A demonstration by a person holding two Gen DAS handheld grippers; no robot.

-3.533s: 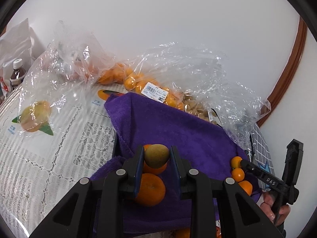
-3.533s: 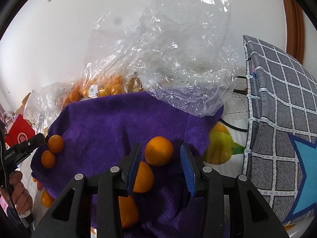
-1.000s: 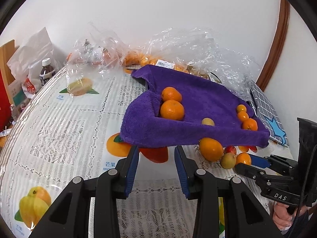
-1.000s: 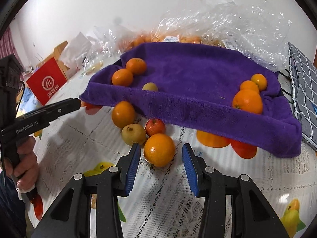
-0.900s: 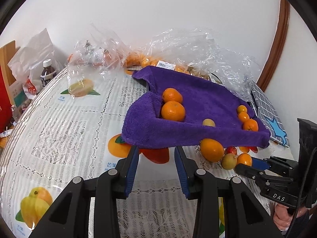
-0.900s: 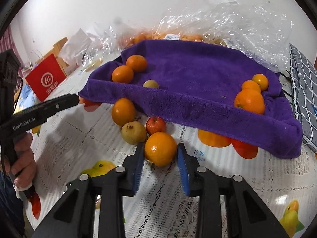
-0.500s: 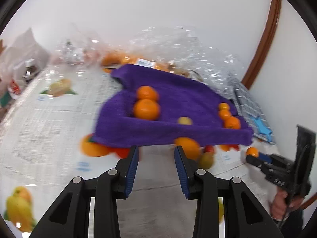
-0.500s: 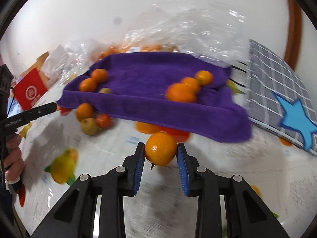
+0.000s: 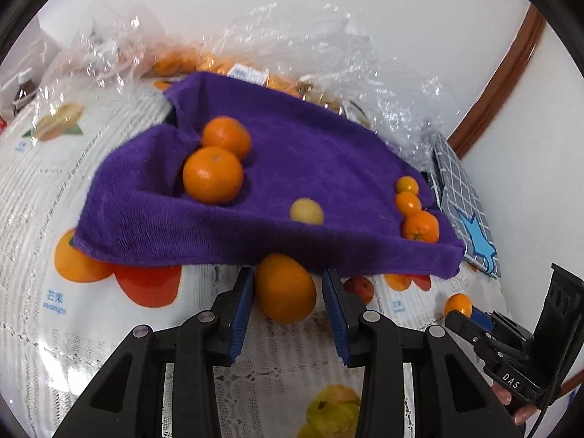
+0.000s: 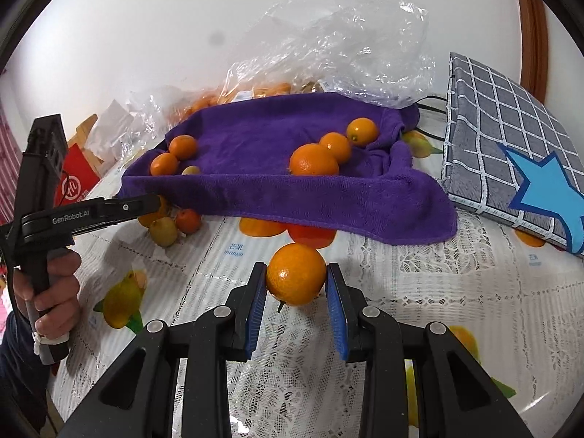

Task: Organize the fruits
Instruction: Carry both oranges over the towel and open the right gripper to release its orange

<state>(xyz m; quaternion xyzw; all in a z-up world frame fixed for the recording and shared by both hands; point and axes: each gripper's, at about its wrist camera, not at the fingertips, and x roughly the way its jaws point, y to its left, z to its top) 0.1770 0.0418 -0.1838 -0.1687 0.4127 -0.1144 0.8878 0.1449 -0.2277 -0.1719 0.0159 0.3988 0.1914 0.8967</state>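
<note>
A purple towel (image 9: 310,168) lines a tray and holds several oranges and a small yellow-green fruit (image 9: 306,211). My left gripper (image 9: 288,292) is open around a large orange (image 9: 285,288) lying on the tablecloth at the towel's front edge; its jaws stand beside it with small gaps. My right gripper (image 10: 295,284) is shut on an orange (image 10: 295,278) and holds it above the tablecloth, in front of the towel (image 10: 292,168). That orange also shows in the left wrist view (image 9: 458,303). A red fruit (image 10: 188,221) and a yellow-green fruit (image 10: 163,231) lie by the left gripper.
Clear plastic bags (image 10: 346,47) with more oranges sit behind the towel. A grey checked cushion with a blue star (image 10: 511,168) lies at the right. A red box (image 10: 75,182) and a bottle (image 9: 22,89) stand at the left. The tablecloth (image 10: 438,292) has printed fruit.
My left gripper has moved forward to the large orange, which now sits between its jaws. My right gripper, shut on its orange, lifted it and carried it right, away from the loose fruits.
</note>
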